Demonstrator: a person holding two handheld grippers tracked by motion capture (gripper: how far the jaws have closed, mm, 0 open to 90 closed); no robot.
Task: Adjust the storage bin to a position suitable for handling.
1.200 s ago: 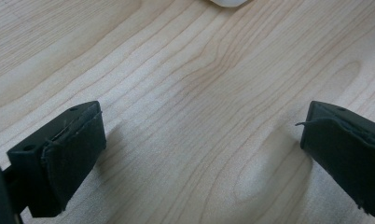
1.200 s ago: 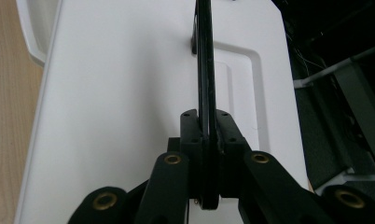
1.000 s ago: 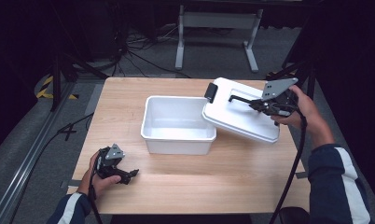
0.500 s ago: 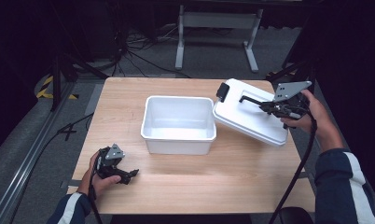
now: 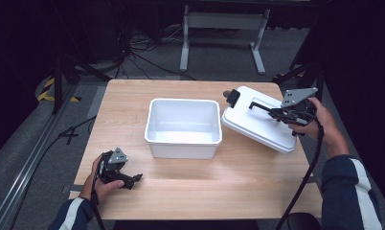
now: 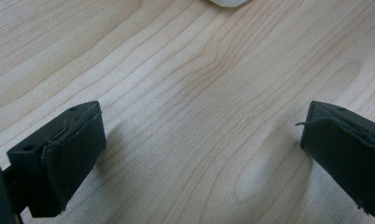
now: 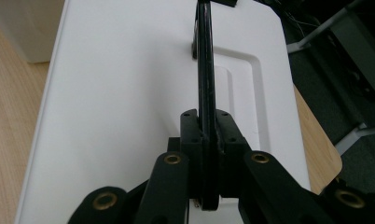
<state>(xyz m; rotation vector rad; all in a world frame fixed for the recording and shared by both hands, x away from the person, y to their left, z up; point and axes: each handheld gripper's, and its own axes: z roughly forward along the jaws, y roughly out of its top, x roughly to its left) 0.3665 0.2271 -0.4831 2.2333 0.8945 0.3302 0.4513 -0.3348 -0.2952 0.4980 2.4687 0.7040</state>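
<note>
The right claw [image 5: 276, 113] was clamped on the black handle [image 7: 205, 70] of the white lid [image 5: 257, 125], held tilted just right of the white tub [image 5: 183, 127]. The left claw [image 5: 133, 178] rested open on the wooden surface [image 5: 238, 182].

High cam sits above my side of the table [image 5: 190, 191], looking forward and down; whole tabletop plus floor behind it, mid distance. Left gripper cam rides my left gripper [image 6: 199, 154], aimed steeply down, very close to bare wood, with a sliver of the white bin [image 6: 227, 2] at its top edge. Right gripper cam rides my right gripper [image 7: 208, 140], looking along the white lid [image 7: 129, 93] and its black handle [image 7: 205, 60], very close. Overlap: lid [image 5: 257, 125] and handle [image 5: 262, 106] in high and right gripper views; bin [image 5: 183, 128] and wood in high and left gripper views.
</note>
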